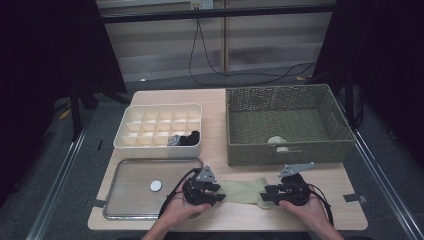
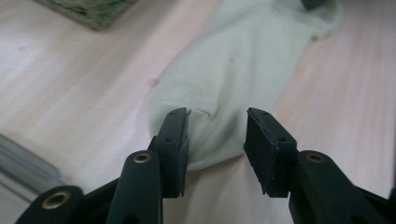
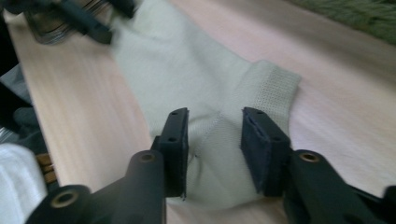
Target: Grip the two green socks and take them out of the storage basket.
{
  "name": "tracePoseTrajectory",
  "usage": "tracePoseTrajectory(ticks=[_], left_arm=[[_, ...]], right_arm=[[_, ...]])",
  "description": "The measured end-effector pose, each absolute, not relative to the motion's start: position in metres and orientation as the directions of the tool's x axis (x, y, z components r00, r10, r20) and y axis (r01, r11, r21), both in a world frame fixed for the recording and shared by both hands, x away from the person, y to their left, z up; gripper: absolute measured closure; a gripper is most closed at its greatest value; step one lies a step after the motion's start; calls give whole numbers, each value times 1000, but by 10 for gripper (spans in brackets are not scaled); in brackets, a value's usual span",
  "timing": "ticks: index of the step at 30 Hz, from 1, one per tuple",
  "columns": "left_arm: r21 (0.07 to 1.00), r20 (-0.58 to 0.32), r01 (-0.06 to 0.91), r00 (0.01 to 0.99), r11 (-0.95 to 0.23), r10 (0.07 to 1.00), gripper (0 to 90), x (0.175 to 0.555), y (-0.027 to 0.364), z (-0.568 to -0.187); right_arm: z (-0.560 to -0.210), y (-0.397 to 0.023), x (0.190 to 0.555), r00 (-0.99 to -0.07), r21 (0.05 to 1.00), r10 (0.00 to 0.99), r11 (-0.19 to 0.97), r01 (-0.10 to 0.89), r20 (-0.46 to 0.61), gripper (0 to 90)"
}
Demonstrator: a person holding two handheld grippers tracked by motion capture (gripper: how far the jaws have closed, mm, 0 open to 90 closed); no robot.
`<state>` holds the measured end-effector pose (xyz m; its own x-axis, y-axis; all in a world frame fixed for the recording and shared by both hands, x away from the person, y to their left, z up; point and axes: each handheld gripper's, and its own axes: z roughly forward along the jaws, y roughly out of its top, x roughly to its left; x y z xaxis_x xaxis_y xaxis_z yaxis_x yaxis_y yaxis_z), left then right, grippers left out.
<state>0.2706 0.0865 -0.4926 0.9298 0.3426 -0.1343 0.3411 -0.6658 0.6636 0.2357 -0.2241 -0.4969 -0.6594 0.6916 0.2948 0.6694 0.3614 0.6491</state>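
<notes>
Dark surroundings frame the pale wooden worktop (image 1: 225, 100), where from the high view we see a pale green sock (image 1: 244, 192) lying flat along the near edge, between the left gripper (image 1: 218, 193) and the right gripper (image 1: 265, 195). From there we also make out a woven olive basket (image 1: 287, 97), a cream compartment box (image 1: 160, 107) with dark socks (image 1: 186, 139) in one cell, and a metal tray (image 1: 130, 172) carrying a white disc (image 1: 156, 185). Looking along the left gripper's jaws, we find them spread, straddling the sock's rounded end (image 2: 212, 135) without pinching. Looking along the right gripper's jaws, we find them likewise parted over the sock's ribbed end (image 3: 219, 140), not clamping it.
</notes>
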Motion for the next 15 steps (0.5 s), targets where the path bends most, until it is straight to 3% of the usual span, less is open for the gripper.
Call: tracePoseTrajectory(ticks=[8, 15], left_arm=[[665, -177, 350, 932, -660, 316, 592, 268, 93, -493], [663, -195, 359, 930, -657, 311, 593, 268, 90, -493]], right_arm=[[-499, -229, 230, -661, 675, 700, 352, 649, 271, 575], [-496, -228, 231, -643, 656, 706, 339, 674, 296, 462]])
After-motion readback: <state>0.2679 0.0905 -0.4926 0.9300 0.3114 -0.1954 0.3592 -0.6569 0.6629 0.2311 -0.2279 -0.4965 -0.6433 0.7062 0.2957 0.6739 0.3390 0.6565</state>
